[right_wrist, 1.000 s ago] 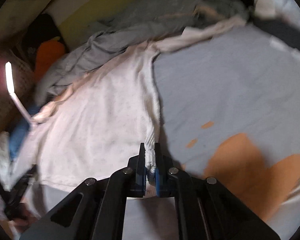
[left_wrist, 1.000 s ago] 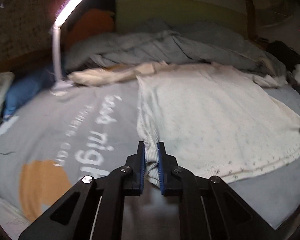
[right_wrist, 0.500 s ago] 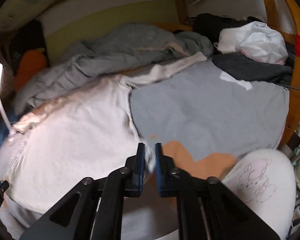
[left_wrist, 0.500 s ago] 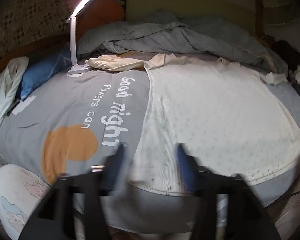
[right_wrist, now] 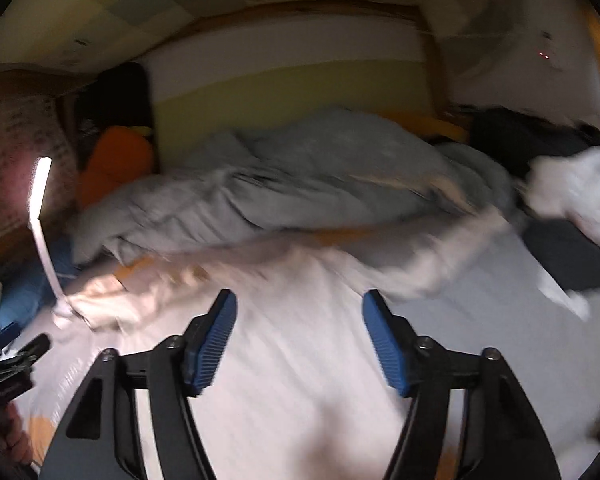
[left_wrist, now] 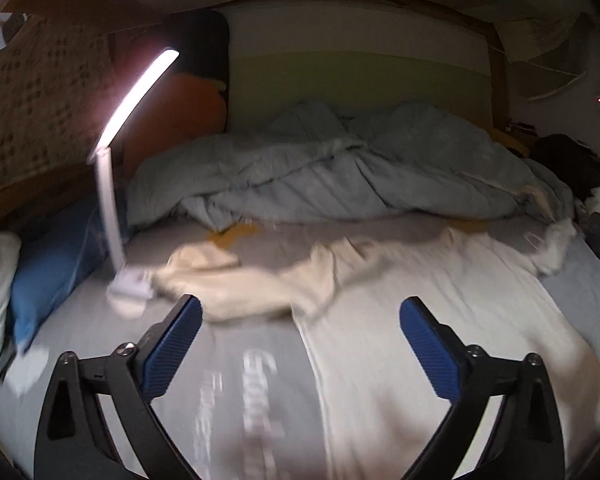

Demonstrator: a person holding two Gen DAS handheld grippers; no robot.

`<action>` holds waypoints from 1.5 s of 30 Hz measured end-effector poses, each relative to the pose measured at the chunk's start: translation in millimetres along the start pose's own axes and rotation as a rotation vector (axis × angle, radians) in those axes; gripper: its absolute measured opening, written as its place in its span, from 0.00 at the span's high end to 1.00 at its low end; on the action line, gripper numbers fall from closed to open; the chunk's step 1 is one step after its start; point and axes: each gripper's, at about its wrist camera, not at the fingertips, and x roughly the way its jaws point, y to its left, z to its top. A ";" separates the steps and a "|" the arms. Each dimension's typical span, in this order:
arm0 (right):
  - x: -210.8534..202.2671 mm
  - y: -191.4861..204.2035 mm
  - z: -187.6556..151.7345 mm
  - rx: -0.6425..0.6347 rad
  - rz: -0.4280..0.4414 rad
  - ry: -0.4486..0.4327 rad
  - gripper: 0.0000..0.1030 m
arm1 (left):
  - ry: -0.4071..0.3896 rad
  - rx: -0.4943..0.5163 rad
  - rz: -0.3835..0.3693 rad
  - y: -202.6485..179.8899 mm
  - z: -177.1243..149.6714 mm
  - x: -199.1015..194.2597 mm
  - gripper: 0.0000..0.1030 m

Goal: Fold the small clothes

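A cream long-sleeved knit top lies spread flat on the grey bed sheet, its sleeves stretched out left and right near the far edge. It also shows in the right wrist view, blurred by motion. My left gripper is open and empty, above the top's left edge. My right gripper is open and empty, above the middle of the top.
A lit white desk lamp stands on the bed at the left. A crumpled grey duvet lies along the headboard. A blue pillow is at the left. Dark and white clothes are piled at the right.
Both grippers let go of the top's bottom corners and opened wide. Both have lifted and now look further up the bed.
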 end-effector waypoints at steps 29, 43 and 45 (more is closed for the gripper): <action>183.5 76.1 -52.8 -0.078 0.154 0.068 0.26 | 0.037 -0.479 0.012 141.0 3.1 170.3 1.00; 192.7 41.3 -48.8 0.063 0.094 0.108 0.26 | 0.017 -0.325 0.073 71.0 7.8 142.3 0.19; 189.4 46.7 -48.9 0.034 0.091 0.090 0.26 | 0.023 -0.338 0.122 91.1 1.9 148.1 0.17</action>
